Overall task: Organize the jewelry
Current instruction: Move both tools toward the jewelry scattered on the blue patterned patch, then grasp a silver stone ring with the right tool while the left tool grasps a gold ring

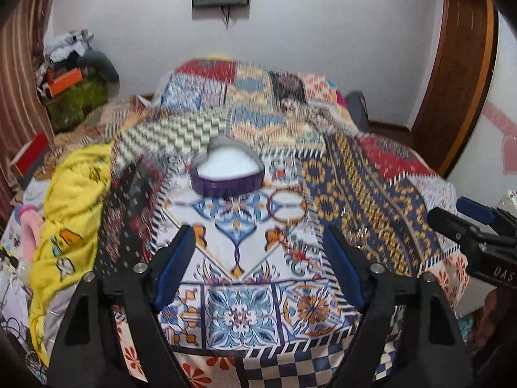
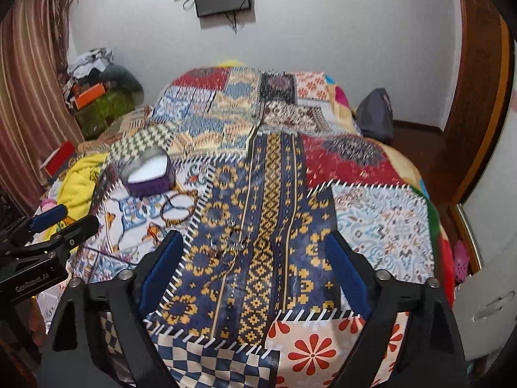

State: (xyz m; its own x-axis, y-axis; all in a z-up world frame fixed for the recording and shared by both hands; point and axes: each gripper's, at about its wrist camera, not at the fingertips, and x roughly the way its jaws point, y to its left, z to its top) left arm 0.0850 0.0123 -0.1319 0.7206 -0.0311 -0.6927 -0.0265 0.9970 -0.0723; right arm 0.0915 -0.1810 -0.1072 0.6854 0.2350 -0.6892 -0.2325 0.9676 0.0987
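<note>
Two grippers over a patchwork bedspread (image 2: pixel 371 213).
Left gripper (image 1: pixel 258 242) and right gripper (image 2: pixel 255 252) gape apart, empty; purple heart-shaped box (image 1: pixel 226 174), beaded bangles (image 2: pixel 179 211), small metal rings (image 2: pixel 231 245) lie on it.

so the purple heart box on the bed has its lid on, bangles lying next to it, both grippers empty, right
Not quite: the purple heart box has no lid on; its white inside shows in the left wrist view. The bangles do lie beside it on the quilt, and the left gripper and right gripper are empty.
</note>
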